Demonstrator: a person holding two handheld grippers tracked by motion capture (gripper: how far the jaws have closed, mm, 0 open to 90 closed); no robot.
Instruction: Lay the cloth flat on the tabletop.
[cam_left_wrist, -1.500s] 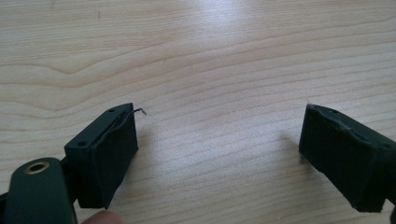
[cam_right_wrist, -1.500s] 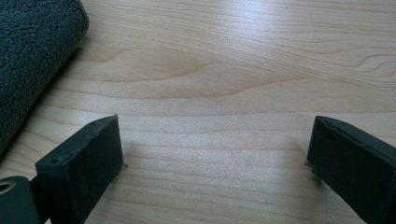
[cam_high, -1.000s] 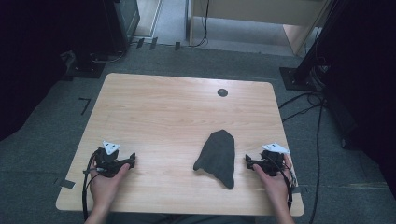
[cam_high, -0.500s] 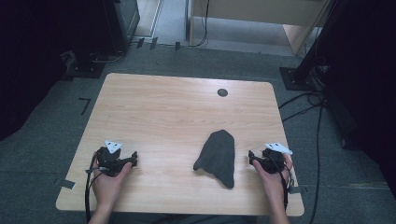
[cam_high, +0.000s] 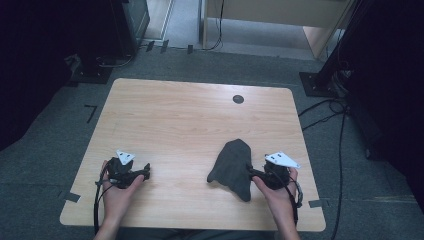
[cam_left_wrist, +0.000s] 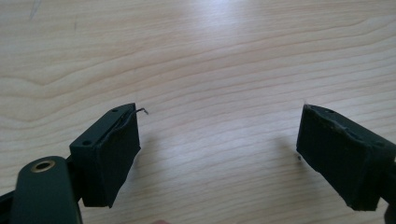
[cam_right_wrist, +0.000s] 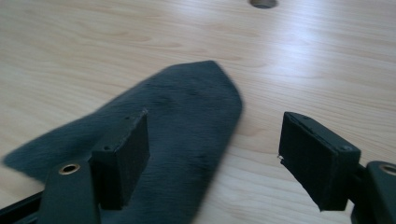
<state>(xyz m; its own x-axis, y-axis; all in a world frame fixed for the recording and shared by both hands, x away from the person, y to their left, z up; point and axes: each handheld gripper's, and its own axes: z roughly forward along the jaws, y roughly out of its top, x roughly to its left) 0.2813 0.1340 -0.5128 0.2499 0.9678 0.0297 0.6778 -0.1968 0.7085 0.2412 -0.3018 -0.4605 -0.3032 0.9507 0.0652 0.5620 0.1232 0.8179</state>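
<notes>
A dark grey fuzzy cloth (cam_high: 231, 165) lies crumpled flat on the wooden table (cam_high: 190, 120), right of centre near the front. My right gripper (cam_high: 251, 171) is at the cloth's right edge and is open. In the right gripper view the cloth (cam_right_wrist: 187, 116) runs under the left jaw while the right jaw stands over bare wood; the right gripper (cam_right_wrist: 215, 149) holds nothing. My left gripper (cam_high: 145, 172) rests at the front left, far from the cloth. It is open over bare wood in the left gripper view (cam_left_wrist: 219, 149).
A small round cable hole (cam_high: 238, 99) sits in the tabletop at the back right, also seen as the hole (cam_right_wrist: 263, 3) in the right gripper view. Cables (cam_high: 330, 107) and dark stands surround the table on the grey floor.
My right gripper has slid left until its jaws reach the cloth's right edge. The left gripper has barely shifted. The cloth lies as before.
</notes>
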